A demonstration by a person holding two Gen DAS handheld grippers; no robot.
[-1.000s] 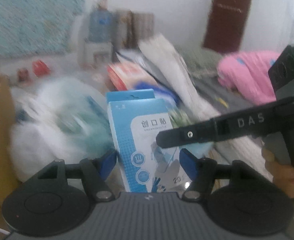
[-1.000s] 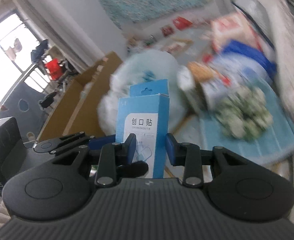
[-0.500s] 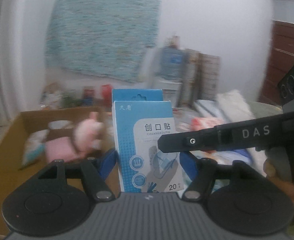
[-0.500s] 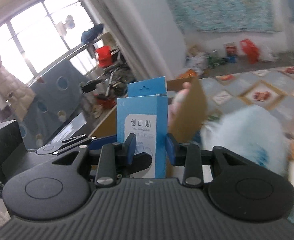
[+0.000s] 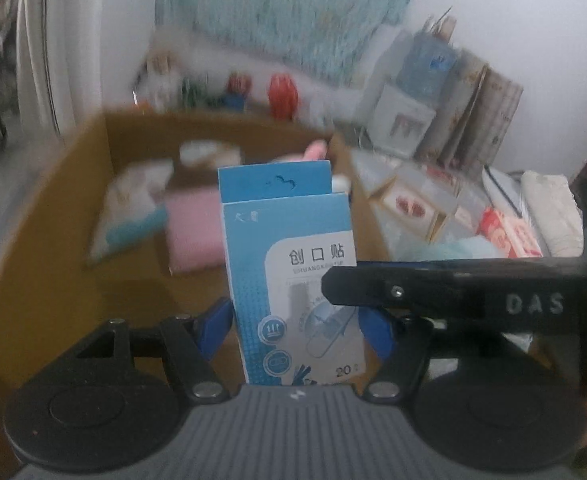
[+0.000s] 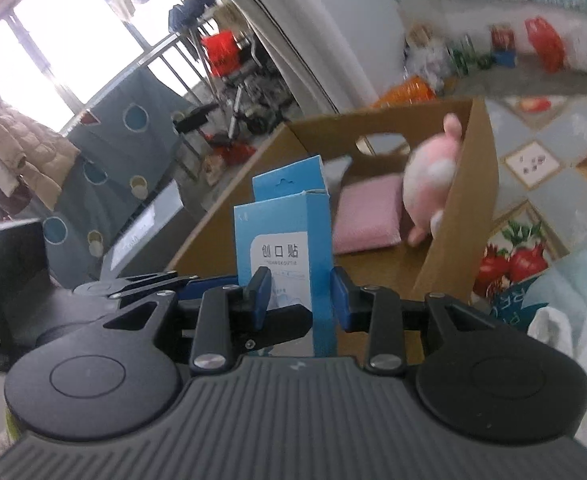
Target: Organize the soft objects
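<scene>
A blue and white bandage box stands upright between both grippers. My left gripper is shut on its wide faces. My right gripper is shut on its narrow sides, where the box also shows. The right gripper's arm crosses in front of the box in the left wrist view. Beyond is an open cardboard box holding a pink cushion, a pink plush and a white and teal packet. The bandage box is held above the carton's near edge.
A light blue fluffy thing and red-printed packages lie right of the carton. Books and a white box lean on the far wall. A patterned floor mat lies right of the carton. A window and clutter are at the left.
Both grippers have carried the bandage box left and forward towards the carton, which now fills more of both views. The grip on the box has not changed.
</scene>
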